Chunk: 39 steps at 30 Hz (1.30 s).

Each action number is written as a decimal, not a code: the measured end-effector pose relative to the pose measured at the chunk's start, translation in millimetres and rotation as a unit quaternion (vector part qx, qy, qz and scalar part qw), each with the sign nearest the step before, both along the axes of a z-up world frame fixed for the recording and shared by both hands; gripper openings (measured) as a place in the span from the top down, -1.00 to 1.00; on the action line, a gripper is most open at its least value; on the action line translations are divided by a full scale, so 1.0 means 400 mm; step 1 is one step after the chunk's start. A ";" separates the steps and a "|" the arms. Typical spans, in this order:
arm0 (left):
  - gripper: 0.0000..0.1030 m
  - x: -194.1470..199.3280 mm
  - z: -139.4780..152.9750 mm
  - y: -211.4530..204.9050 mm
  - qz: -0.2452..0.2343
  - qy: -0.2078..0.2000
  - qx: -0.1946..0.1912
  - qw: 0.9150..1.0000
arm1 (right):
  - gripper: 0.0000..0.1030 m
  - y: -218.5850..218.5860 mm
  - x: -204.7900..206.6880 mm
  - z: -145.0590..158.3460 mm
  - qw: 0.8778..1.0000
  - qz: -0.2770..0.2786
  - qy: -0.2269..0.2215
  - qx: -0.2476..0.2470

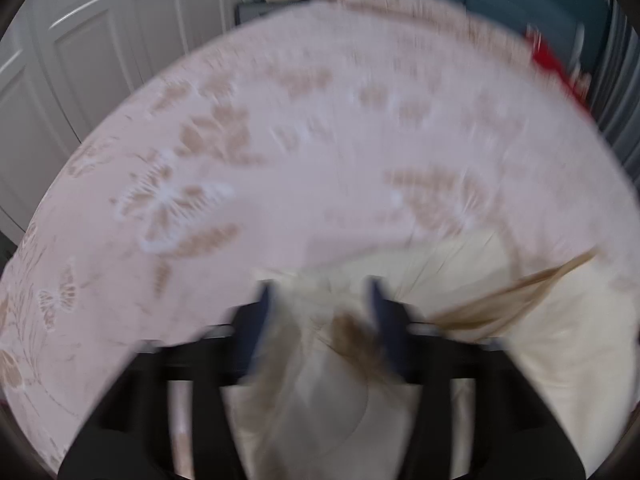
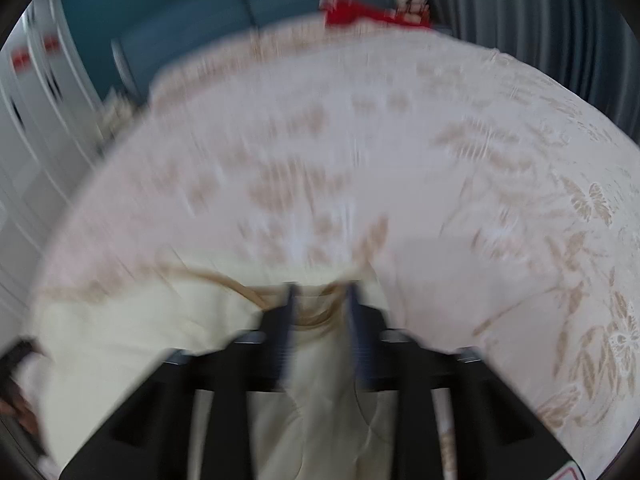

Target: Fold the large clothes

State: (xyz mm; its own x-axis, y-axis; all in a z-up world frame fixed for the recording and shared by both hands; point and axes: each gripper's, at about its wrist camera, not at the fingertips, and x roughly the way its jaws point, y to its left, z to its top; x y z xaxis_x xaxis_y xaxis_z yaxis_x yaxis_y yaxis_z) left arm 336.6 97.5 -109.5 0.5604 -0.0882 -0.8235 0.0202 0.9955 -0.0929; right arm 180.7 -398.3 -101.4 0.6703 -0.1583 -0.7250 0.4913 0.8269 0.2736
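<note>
Cream garment pinched by both grippers over a patterned bedspread.

Left gripper (image 1: 320, 300) and right gripper (image 2: 320, 300) each clenched on bunched folds of the cream garment (image 2: 132, 340), tan trim showing, low in both blurred views. Pink butterfly-patterned bedspread (image 1: 280, 140) spread beneath; red item (image 2: 356, 14) at far edge.

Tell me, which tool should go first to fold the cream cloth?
Neither clearly. The left tool and right tool each have the cream garment bunched between their fingers above the floral bedspread, so they probably move together.
</note>
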 end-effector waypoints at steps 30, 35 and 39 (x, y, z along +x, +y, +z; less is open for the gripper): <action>0.78 0.103 -0.052 -0.029 -0.019 0.042 -0.024 0.999 | 0.84 -0.026 0.122 -0.102 0.997 0.013 0.076 -0.006; 0.76 0.097 -0.087 -0.024 -0.018 0.043 -0.028 0.999 | 0.83 -0.024 0.129 -0.142 0.996 0.013 0.092 0.000; 0.74 0.091 -0.108 -0.026 -0.018 0.037 -0.024 0.999 | 0.81 -0.011 0.132 -0.162 0.995 0.016 0.098 -0.010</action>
State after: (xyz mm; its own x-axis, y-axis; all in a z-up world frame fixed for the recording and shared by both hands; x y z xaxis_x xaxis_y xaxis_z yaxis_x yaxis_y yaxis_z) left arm 372.9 87.0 -152.7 0.4943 -0.1467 -0.8568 0.0472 0.9887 -0.1421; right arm 233.3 -402.8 -166.0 0.5215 -0.1543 -0.8392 0.5070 0.8471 0.1593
